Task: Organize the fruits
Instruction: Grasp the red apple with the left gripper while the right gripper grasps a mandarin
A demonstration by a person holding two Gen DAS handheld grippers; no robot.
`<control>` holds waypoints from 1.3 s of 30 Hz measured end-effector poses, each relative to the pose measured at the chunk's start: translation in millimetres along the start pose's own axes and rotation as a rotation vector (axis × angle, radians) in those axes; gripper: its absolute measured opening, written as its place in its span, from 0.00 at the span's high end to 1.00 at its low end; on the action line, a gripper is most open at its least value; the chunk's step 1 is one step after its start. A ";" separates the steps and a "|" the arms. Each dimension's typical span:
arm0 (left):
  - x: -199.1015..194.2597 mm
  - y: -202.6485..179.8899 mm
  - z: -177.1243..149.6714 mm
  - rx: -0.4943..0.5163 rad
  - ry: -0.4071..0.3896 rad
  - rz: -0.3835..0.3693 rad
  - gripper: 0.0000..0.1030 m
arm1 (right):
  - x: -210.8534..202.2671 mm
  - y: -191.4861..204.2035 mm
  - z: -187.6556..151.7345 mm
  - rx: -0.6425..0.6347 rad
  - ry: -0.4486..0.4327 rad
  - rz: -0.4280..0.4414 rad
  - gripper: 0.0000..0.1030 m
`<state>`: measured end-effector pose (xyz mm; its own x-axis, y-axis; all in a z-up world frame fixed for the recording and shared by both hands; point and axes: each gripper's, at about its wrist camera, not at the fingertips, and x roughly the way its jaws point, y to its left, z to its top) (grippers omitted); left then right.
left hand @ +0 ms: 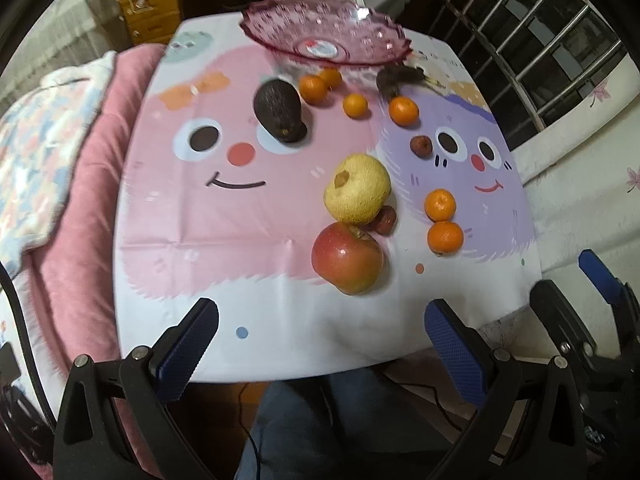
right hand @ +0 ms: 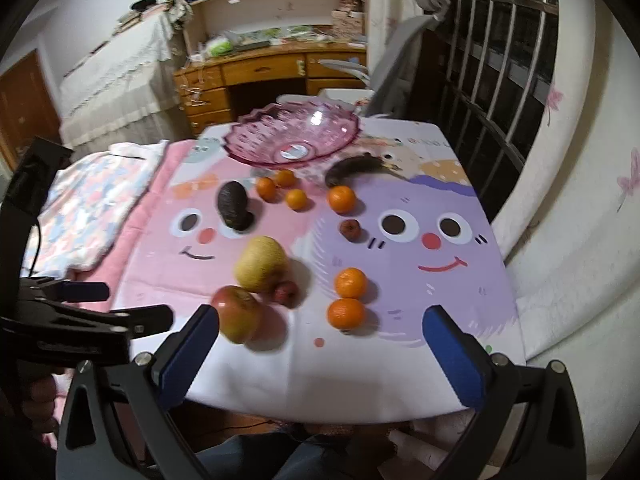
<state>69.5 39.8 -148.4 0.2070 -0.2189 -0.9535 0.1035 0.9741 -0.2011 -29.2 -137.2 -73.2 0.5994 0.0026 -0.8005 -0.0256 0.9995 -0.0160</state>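
Left wrist view showed the red apple [left hand: 347,258] low and centre-right in the frame, nearest the camera, touching the yellow pear [left hand: 357,189] just above it, with a small reddish fruit [left hand: 386,220] tucked at their right side. The apple looked firm, smooth and fairly heavy, so the pads should probably close across its widest part, from the sides; its waxy skin could slip under a shallow hold. The pear seemed rough-skinned and just as solid. Two tangerines [left hand: 441,221] lay at centre right, more sat in the upper middle, and these looked light and soft enough to dent if squeezed hard. The dark avocado [left hand: 279,111] lay above centre-left, and a blackened banana [left hand: 400,79] sat at upper right of centre, likely mushy and best taken gently along its middle. The pink glass bowl [left hand: 276,42] stood empty at the top, fragile by the look of it. All rested on the cartoon tablecloth [left hand: 224,240].

The left gripper [left hand: 322,344] stood spread wide, grasping nothing. In the right wrist view the right gripper [right hand: 320,354] was likewise released, at the frame's bottom.
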 end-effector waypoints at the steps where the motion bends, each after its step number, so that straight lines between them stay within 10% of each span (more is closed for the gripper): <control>1: 6.2 1.8 2.0 0.006 0.010 -0.005 0.01 | 8.7 -0.3 -1.8 0.005 0.008 -0.025 0.01; 27: 131.9 -13.6 25.5 0.006 0.139 -0.117 0.04 | 146.5 -27.0 -44.8 0.030 0.080 -0.060 0.25; 39: 150.2 -23.9 36.7 -0.011 0.166 -0.105 0.23 | 166.7 -35.1 -40.6 0.033 0.118 -0.010 0.44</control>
<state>133.8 -18.5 -278.6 0.0326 -0.3078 -0.9509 0.1057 0.9471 -0.3030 39.1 -173.1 -230.4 0.5008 -0.0088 -0.8655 0.0068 1.0000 -0.0062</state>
